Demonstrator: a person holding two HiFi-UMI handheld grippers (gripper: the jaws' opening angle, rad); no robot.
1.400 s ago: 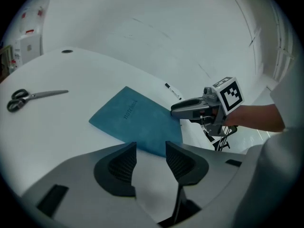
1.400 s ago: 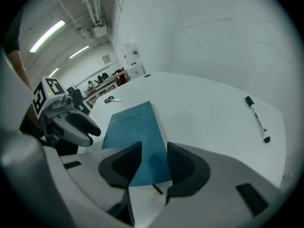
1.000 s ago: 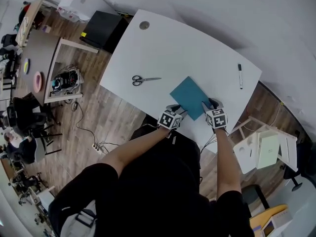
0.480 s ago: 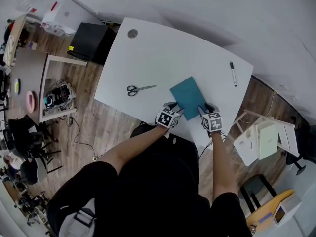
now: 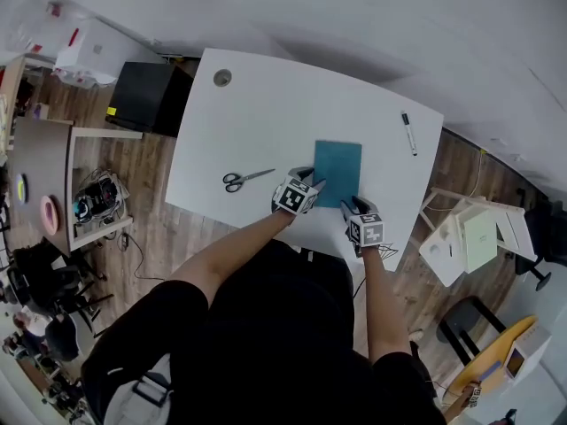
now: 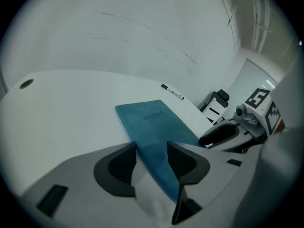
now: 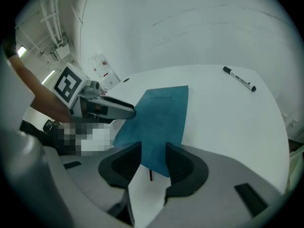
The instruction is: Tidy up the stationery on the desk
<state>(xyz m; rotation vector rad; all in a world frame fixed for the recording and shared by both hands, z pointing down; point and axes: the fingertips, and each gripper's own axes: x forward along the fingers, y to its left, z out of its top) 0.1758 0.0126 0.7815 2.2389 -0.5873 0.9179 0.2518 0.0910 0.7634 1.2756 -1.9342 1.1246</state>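
My left gripper [image 6: 152, 148], right gripper [image 7: 153, 150]: jaws narrowly apart, clamped on nothing. Notebook [image 5: 337, 172] near corners under both tips, flat on surface [image 5: 266, 104]. Risk: uneven push skews notebook or drags it off edge behind jaws.

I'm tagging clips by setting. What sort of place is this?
Probably a shared office or lab: a white desk holding a notebook, scissors and marker, with a wood floor, a side table of wired gear, and office chairs nearby.
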